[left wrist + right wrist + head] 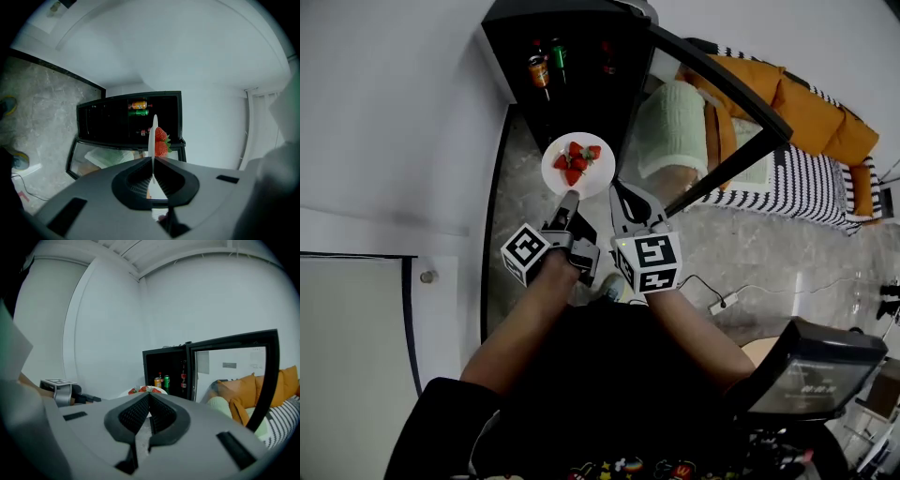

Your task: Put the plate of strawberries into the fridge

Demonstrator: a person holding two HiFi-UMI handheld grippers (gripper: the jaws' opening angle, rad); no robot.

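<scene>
A white plate [555,171] with several red strawberries [577,162] hangs in front of the open black fridge [581,70]. My left gripper [570,196] is shut on the plate's near rim. In the left gripper view the plate [153,133] stands edge-on between the shut jaws, the strawberries [161,140] to its right. My right gripper [619,191] hovers just right of the plate, shut and empty. In the right gripper view its jaws meet [149,397], and the plate [148,390] peeks out just beyond them. Cans and bottles [546,64] stand on the fridge shelf.
The fridge's glass door [722,80] swings out to the right. Behind it is a sofa with orange cushions [806,112], a pale green cushion [675,131] and a striped blanket [797,187]. A cable and plug strip [722,302] lie on the marble floor. White wall [394,122] on the left.
</scene>
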